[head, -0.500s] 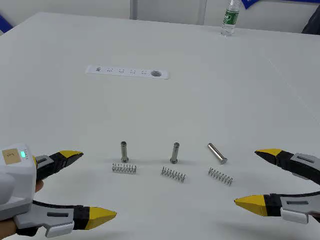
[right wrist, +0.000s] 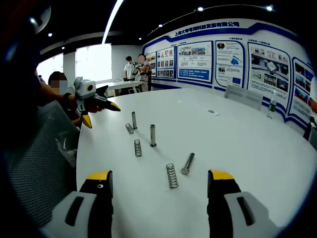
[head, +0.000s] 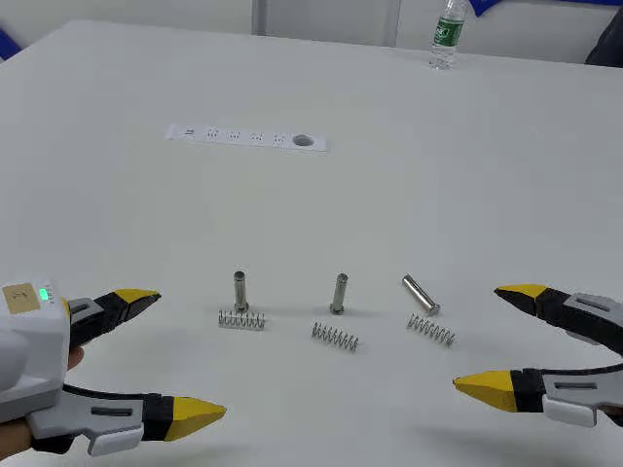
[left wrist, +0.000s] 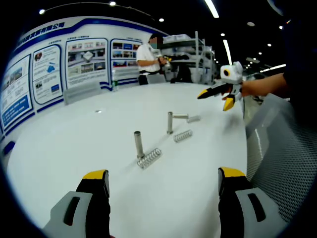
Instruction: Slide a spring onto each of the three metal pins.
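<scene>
Three short steel pins on my white bench (head: 409, 185): left pin (head: 239, 290) and middle pin (head: 339, 293) stand upright, right pin (head: 421, 295) lies flat. At 6 o'clock of each lies a loose coil: left spring (head: 241, 319), middle spring (head: 335, 337), right spring (head: 430, 330). My left tongs (head: 180, 352), 8 o'clock, and right tongs (head: 482, 338), 4 o'clock, are spread. Water bottle (head: 445, 34) stands at 1 o'clock.

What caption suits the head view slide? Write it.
Open left gripper and right gripper flank three metal pins, a loose spring beside each.
</scene>
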The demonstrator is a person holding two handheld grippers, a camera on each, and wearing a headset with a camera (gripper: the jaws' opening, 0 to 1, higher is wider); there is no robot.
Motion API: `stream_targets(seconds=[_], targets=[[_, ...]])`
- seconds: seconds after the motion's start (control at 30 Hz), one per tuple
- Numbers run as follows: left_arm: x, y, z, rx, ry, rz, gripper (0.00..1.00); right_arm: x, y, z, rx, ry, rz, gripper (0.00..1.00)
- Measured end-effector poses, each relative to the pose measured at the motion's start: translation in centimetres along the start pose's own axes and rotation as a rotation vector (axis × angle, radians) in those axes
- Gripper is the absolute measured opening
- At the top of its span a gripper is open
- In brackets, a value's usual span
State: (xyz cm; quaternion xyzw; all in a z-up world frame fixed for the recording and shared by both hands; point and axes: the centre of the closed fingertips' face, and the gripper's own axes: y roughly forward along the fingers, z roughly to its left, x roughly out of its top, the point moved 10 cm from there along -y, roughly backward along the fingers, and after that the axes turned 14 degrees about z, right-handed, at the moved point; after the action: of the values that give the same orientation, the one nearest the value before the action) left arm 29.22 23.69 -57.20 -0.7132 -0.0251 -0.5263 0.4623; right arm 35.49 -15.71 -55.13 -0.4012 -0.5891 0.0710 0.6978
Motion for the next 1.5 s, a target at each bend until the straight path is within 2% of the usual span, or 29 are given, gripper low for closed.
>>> stream_targets(seconds=[0.53, 0.8, 1.5], targets=[[0.1, 0.1, -0.1, -0.005, -0.003, -0.005, 0.92, 0.5, -0.2, -0.3, -0.014, 0.02, -0.008, 0.78], [0.2, 0.0, -0.1, 0.0, -0.007, -0.01, 0.92, 1.0, -0.1, -0.6, -0.016, 0.011, 0.005, 0.75], [0.3, -0.1, -0.5, -0.005, -0.008, -0.01, 0.91, 3.7, 1.5, -3.8, -0.07, 0.044, 0.085, 0.56]])
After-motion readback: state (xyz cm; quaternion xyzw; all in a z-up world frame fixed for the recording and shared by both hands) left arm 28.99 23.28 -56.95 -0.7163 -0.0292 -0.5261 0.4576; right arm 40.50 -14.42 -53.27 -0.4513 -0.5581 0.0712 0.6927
